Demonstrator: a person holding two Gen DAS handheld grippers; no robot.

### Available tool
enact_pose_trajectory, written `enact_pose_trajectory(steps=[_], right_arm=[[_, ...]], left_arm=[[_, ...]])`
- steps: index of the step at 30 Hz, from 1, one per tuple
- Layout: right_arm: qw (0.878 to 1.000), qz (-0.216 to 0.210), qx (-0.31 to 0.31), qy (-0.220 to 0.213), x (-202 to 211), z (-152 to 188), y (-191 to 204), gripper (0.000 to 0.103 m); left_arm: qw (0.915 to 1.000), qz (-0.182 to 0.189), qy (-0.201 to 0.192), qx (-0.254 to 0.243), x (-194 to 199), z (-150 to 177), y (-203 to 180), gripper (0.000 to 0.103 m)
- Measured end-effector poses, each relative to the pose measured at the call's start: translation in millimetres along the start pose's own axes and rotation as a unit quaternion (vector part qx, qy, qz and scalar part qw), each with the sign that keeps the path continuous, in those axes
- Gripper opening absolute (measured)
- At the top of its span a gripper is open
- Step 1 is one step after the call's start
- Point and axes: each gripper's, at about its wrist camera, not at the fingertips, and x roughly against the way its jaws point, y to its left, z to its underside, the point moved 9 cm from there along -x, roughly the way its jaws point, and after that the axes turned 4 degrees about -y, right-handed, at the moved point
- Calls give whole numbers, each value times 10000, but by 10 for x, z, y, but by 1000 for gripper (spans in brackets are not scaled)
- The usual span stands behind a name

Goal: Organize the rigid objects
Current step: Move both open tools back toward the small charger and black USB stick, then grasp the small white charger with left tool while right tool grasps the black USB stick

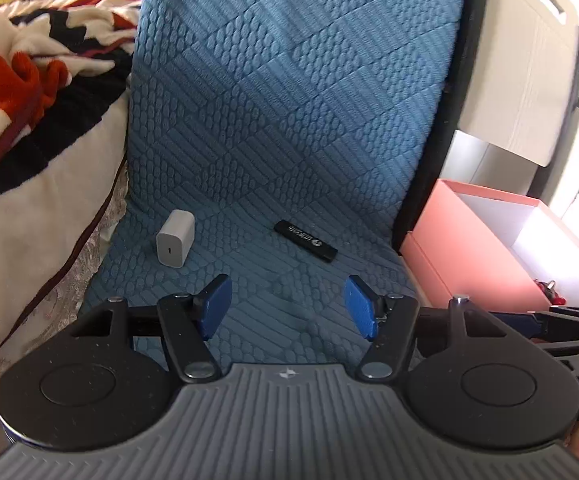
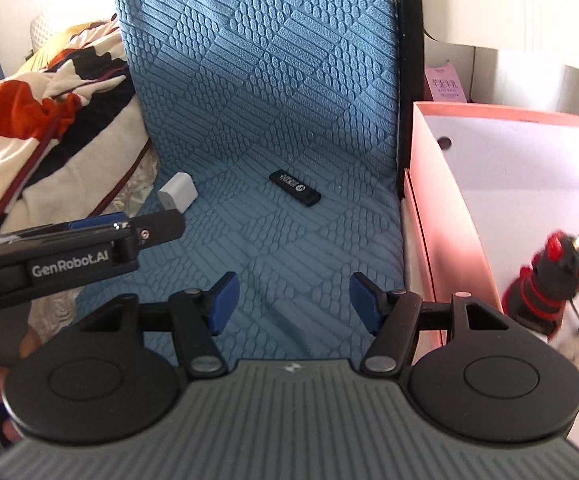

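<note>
Left gripper [image 1: 288,307]: fingers apart, nothing between them, low centre of the left wrist view over the blue quilted mat [image 1: 289,100]. Right gripper [image 2: 290,302]: fingers apart too, empty, same spot in its own view. Left gripper also crossed the left edge of the right wrist view. Past the fingers, white charger block [image 1: 175,237] lay on the mat at centre left, near the patterned blanket [image 1: 29,92]. Black stick [image 1: 306,241] lay flat at centre, apart from the charger. Pink box [image 2: 449,208] sat open at right, beside the mat, with a red-and-black item [image 2: 549,280] inside it.
</note>
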Motion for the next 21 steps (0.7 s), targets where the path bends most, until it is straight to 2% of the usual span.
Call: enact_pose_trajectory(steps=[4,15,21], right_arm=[[9999,-69,93,18,-146,-76,-14,64],[9997,-134,195,7,-554,-314,-59,64],[9995,-163,275,20,-787,-416,-49,64]], left_arm=[[9997,80,217,77,-208,-14,103,68],[9994,-53,243,226,-546,-201,320,68],[9987,-244,388,213,-752,-276,449,68]])
